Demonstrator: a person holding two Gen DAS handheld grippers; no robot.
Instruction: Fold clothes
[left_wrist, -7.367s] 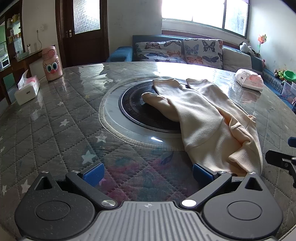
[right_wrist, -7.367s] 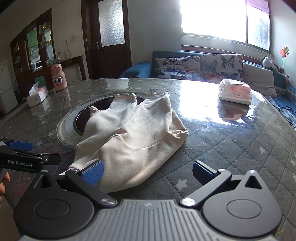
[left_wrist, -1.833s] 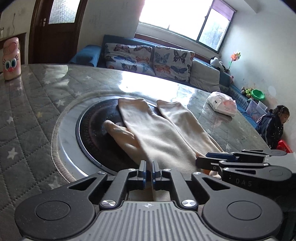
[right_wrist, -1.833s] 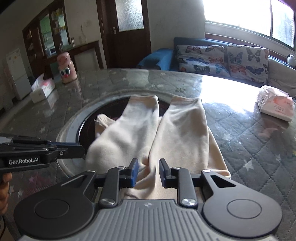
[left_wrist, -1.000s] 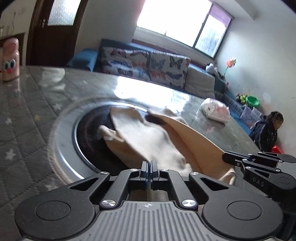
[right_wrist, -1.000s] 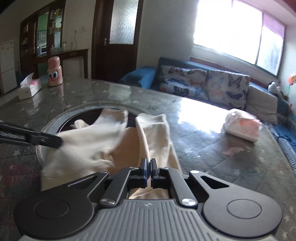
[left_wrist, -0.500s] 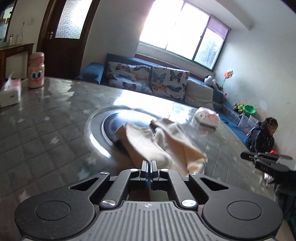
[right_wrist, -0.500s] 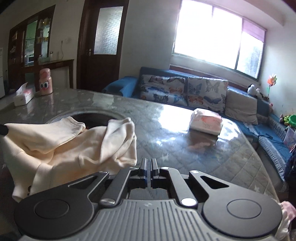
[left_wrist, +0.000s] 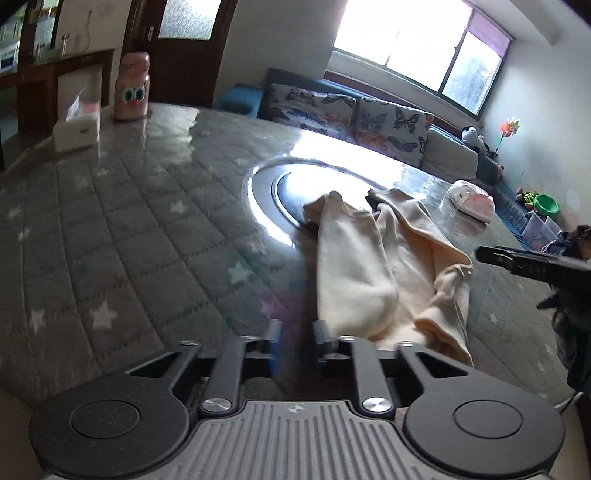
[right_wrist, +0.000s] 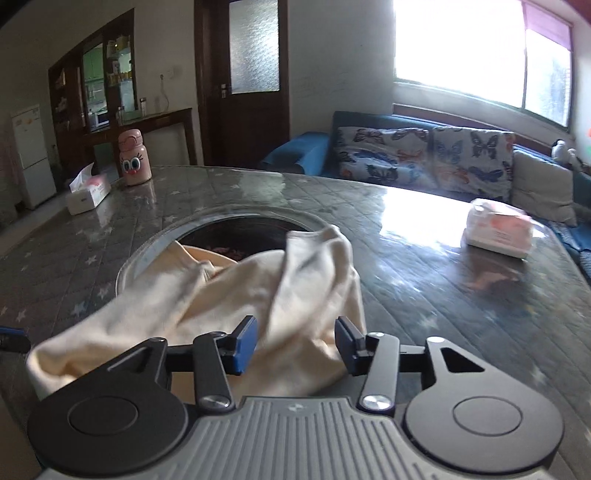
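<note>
The cream-coloured soft knit garment (left_wrist: 388, 266) lay in a loose, rumpled heap on the grey star-quilted worktop (left_wrist: 129, 229), its far ends draped over the edge of the round dark glass inset (left_wrist: 291, 188) at the worktop's centre, its near edge just in front of both claws. It looked light and limp — cloth that would sag and bunch wherever it was not supported, and slide easily on the glossy surface; in my judgement the best holds were the two near corners of the thicker hem, pinched through all layers so the fabric could be drawn taut and laid flat. The left claw (left_wrist: 297, 341) stood with its blue-padded fingers apart and nothing between them, just beside the garment's near left edge. The right claw (right_wrist: 295, 343) was spread wider, its fingers also apart, low over the near fold of the cloth and not gripping it. No neat fold was made yet. Farther out on the worktop stood a white tissue box (right_wrist: 88, 195) and a pink cartoon-eyed flask (right_wrist: 133, 158) on the left, and a pink-and-white plastic packet (right_wrist: 498, 232) well apart on the right.
</note>
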